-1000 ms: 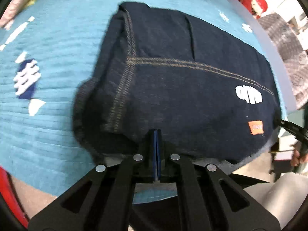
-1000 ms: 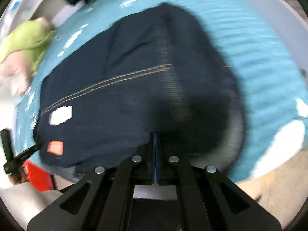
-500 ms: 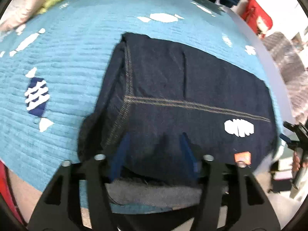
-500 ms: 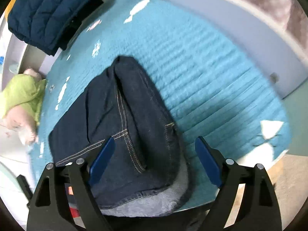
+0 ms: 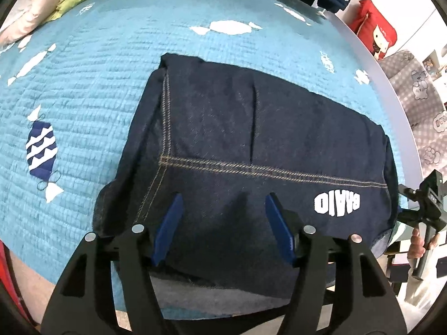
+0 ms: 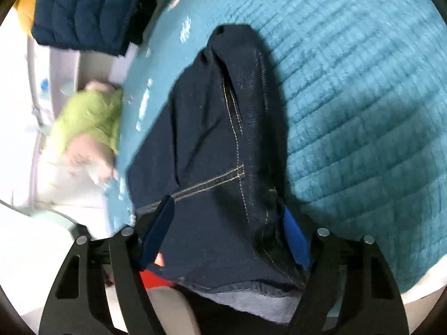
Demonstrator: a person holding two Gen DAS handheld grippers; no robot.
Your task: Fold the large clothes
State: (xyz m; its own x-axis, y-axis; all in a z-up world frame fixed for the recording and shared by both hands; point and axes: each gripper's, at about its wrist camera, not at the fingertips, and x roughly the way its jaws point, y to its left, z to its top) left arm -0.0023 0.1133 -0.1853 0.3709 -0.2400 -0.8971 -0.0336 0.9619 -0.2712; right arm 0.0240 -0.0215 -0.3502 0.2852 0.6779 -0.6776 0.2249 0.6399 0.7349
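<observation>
Dark blue jeans [image 5: 251,145] lie folded in a compact rectangle on the light blue quilt [image 5: 83,83], with tan stitching, a white logo [image 5: 336,201] and lighter inside fabric along the near edge. My left gripper [image 5: 223,209] is open above the jeans' near edge, holding nothing. In the right wrist view the same jeans [image 6: 212,150] run away from me. My right gripper [image 6: 226,217] is open over their near end, holding nothing. The right gripper also shows in the left wrist view [image 5: 424,212], beyond the jeans' right edge.
A navy padded jacket [image 6: 83,5] lies at the far end of the bed. A green and pink bundle [image 6: 86,117] lies at the bed's side. A red cushion [image 5: 374,33] and grey patterned fabric [image 5: 419,106] are beyond the bed's right edge.
Both grippers were shut on the jeans' near edge one second ago. They have opened, let the fabric go and pulled back. The folded jeans stay on the quilt.
</observation>
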